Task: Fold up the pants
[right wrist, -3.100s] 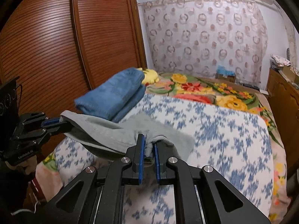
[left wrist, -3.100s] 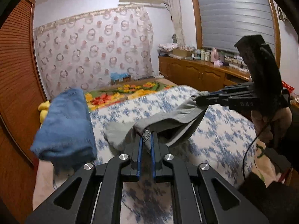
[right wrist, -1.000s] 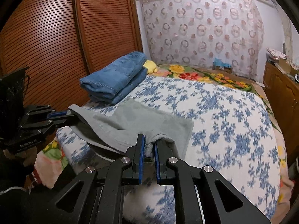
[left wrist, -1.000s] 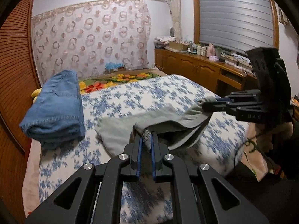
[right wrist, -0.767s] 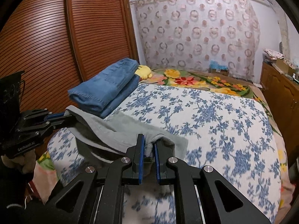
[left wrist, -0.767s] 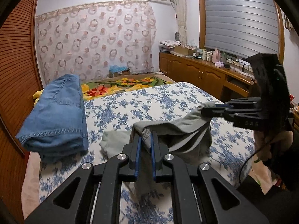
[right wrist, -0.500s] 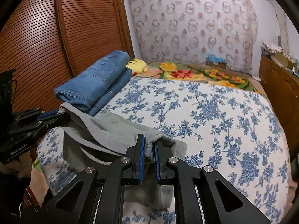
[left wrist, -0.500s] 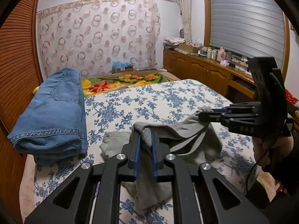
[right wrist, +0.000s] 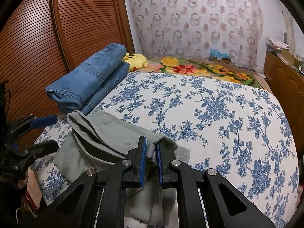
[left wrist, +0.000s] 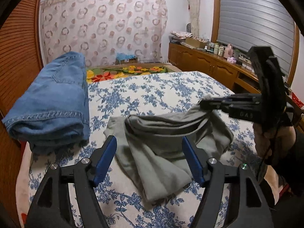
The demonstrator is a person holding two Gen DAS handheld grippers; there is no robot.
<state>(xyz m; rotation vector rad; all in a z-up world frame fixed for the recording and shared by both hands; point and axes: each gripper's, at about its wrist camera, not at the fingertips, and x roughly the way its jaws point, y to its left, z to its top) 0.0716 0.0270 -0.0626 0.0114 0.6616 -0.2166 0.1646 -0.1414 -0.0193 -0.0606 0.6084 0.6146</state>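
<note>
The grey pants [left wrist: 157, 148] lie bunched on the near part of the bed [left wrist: 155, 93], soft and rumpled, doubled over on themselves. One thick rolled edge runs across the top of the heap, with a dark stripe showing along a fold in the right wrist view. A flatter flap trails toward the camera and another spreads toward the far side.

The left gripper [left wrist: 150, 155] is opening, its blue pads standing wide on either side of the cloth. The fabric lies between them but neither pad presses on it.

The right gripper [right wrist: 151, 152] is pinched on a corner of the pants, grey cloth squeezed between its blue pads, and that corner is lifted so the fabric stretches up off the heap. A hand [left wrist: 273, 142] holds it from below.

Just beside the pants sits a folded stack of blue jeans [left wrist: 51, 102] at the bed's edge, near the wooden slatted wardrobe [right wrist: 79, 24]. Beyond the jeans, a yellow plush toy [right wrist: 135, 59].
</note>
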